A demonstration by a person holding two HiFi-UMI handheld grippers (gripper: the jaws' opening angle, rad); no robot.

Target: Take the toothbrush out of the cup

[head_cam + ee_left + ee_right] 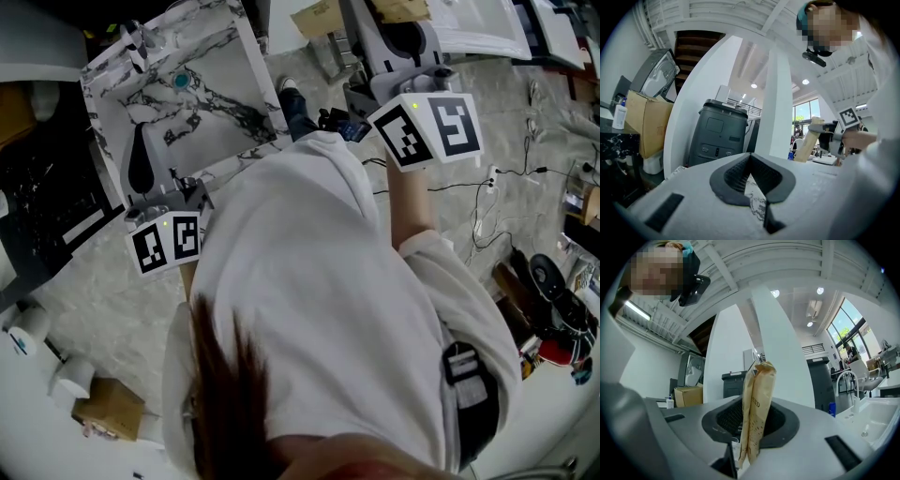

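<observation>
A: Right gripper (752, 405)?
B: Jaws pinch a tan paper packet (758, 394), well right of the marble bench (216, 84).
A: Left gripper (750, 161)?
B: Jaws pressed together, empty, just beside that bench.

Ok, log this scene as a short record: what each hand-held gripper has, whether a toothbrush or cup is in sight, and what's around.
left hand-held gripper: jaws together, nothing between them
right hand-held gripper: shut on a tan kraft-paper packet, which stands upright
toothbrush and cup: not visible in any view
person: white hooded top, seen from above
surroundings: white marble-patterned basin ahead of the person; dark grey cabinet; brown cardboard box
</observation>
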